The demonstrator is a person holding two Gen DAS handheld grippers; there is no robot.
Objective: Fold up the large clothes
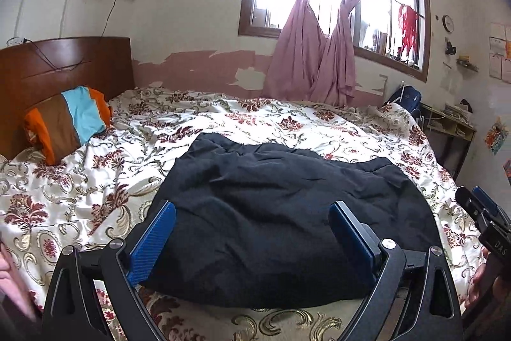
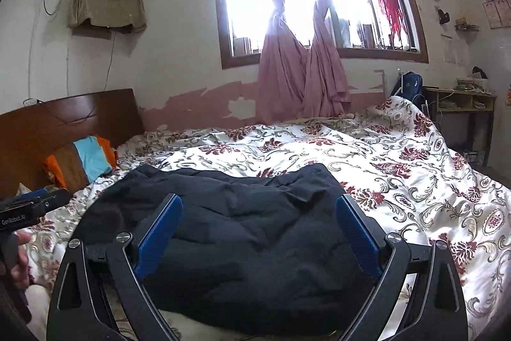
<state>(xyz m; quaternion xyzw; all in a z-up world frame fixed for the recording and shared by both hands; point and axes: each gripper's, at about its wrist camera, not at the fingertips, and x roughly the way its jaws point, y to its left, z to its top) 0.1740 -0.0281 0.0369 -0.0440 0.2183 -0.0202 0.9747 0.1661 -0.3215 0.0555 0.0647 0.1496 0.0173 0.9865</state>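
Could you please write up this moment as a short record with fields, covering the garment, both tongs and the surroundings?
garment: black garment, lying in a compact, wrinkled bundle on the floral bedspread
left tongs: open, holding nothing, above the garment's near edge
right tongs: open, holding nothing, facing the same garment
pillow: striped pillow against the wooden headboard
background: window with knotted pink curtains
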